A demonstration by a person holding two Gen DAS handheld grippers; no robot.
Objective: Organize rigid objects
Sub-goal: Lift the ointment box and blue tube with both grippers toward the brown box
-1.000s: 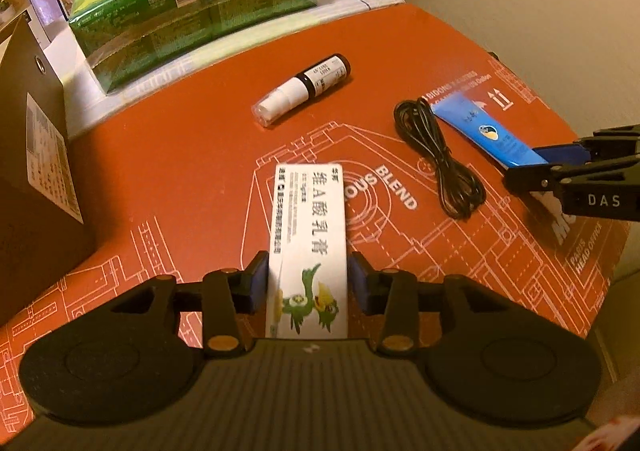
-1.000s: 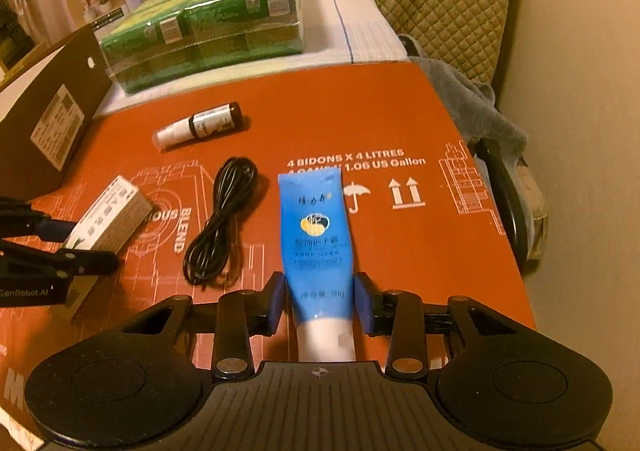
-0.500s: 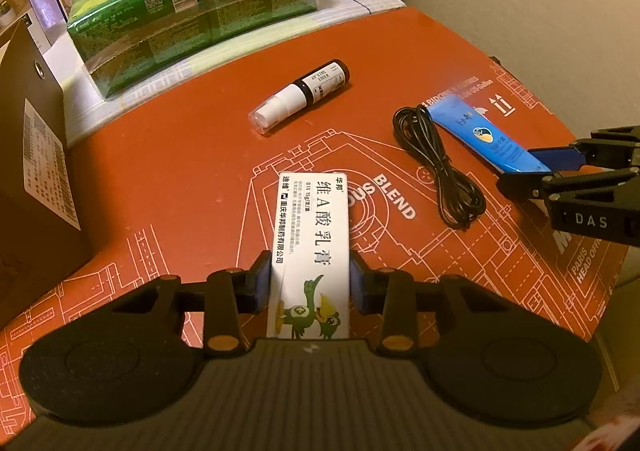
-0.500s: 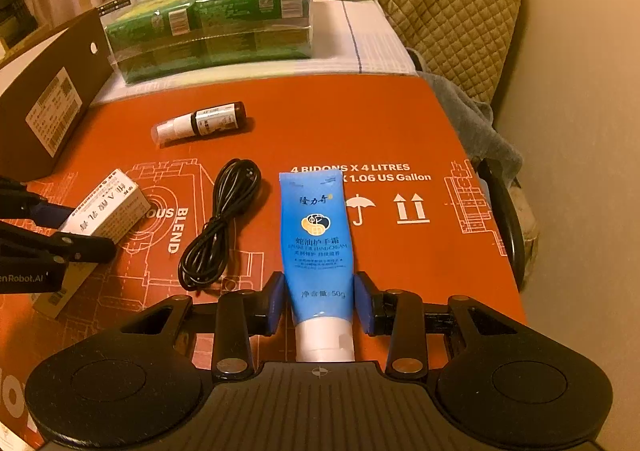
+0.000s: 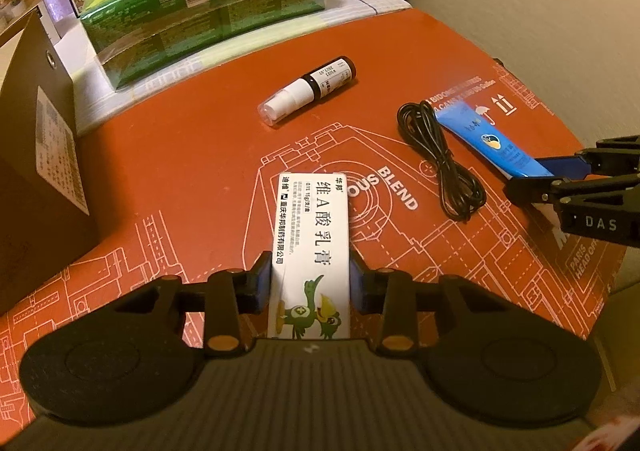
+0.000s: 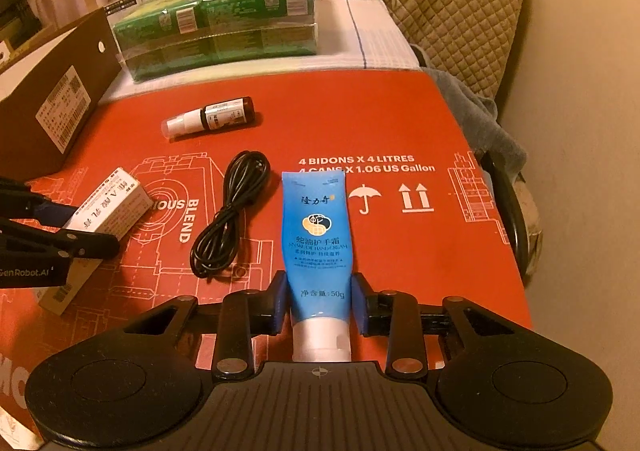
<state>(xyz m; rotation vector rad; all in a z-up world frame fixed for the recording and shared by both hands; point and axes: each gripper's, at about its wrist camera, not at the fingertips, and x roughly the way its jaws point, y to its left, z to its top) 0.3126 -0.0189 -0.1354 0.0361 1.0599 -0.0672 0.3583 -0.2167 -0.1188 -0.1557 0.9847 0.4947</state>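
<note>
- Left gripper (image 5: 310, 283): its blue pads sit against both long sides of a white rectangular ointment carton with black print and a green bird (image 5: 310, 247); the jaws have just been closing on it. The carton lies flat on the tabletop.
- Right gripper (image 6: 320, 303): clamped on a blue plastic hand-cream tube with a white cap (image 6: 318, 243), pads pressed to its lower body, jaws just closed further. The tube lies flat, cap toward the camera.
- Between carton and tube lies a coiled black cable (image 6: 230, 211), just beside the tube.
- Farther out lies a small dark spray bottle with a clear cap (image 6: 210, 118), on its side, apart from the rest.
- All rest on an orange printed cardboard sheet (image 6: 360, 123) covering the tabletop.
- Beyond its far edge stands a shrink-wrapped stack of green cartons (image 6: 220, 19); a dark brown box with a white label (image 5: 36, 171) stands at the left.
</note>
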